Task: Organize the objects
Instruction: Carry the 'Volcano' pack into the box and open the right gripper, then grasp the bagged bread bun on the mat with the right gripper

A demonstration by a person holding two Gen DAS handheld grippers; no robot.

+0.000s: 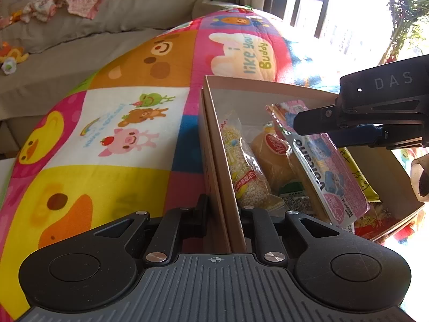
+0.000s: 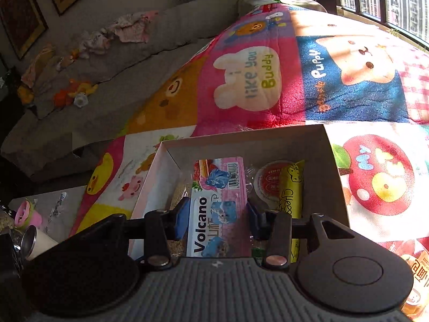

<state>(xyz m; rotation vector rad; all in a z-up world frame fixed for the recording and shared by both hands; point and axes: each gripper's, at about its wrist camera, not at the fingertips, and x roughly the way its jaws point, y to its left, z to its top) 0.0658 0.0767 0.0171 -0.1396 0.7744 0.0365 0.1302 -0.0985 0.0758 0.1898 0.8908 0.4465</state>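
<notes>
A brown cardboard box lies on a colourful cartoon quilt and holds several snack packs. My left gripper is shut on the box's near left wall, one finger outside, one inside. My right gripper is open over the box, its blue pads either side of a pink Volcano snack pack lying in the box; it also shows in the left wrist view above that pack. A puffed rice bar, a bun and a yellow cheese pack lie beside it.
The quilt covers the bed around the box. A grey sofa with baby clothes and toys stands at the left. A window is at the right. A cup and pink toy sit lower left. An orange pack lies right.
</notes>
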